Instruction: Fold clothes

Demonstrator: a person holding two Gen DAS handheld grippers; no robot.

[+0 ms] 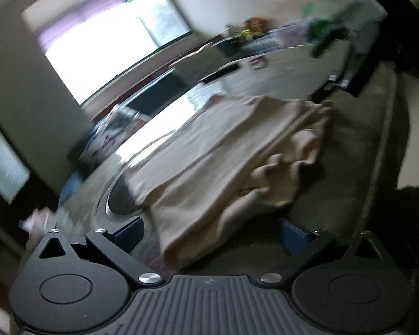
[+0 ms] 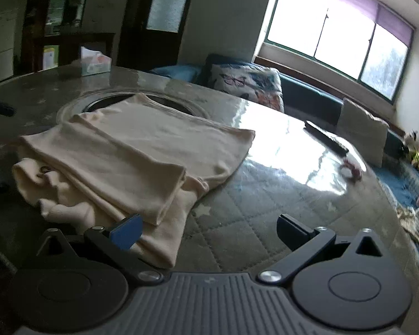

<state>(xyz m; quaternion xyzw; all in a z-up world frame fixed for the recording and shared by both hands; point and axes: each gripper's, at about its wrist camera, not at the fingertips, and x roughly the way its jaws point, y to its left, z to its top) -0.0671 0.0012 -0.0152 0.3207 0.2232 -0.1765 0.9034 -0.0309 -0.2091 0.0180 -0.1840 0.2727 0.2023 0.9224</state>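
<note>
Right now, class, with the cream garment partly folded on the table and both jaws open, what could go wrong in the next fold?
1. The bunched edge may stay lumpy under the next fold.
2. The top layer lies loose, so a pull on the garment could slide it askew.
3. The remote lies nearby; a wide swing of the right gripper might knock it.

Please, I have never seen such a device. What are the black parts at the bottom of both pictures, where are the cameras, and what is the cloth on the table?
There is no robot: a person holds a two-finger gripper in each hand, and a fisheye camera on each looks forward along its fingers. The black parts are those grippers. One picture comes from the left gripper, the other from the right gripper. Both stand open and hold nothing. On the round table lies a cream garment, partly folded. A dark remote control and a tissue box also rest there.
</note>
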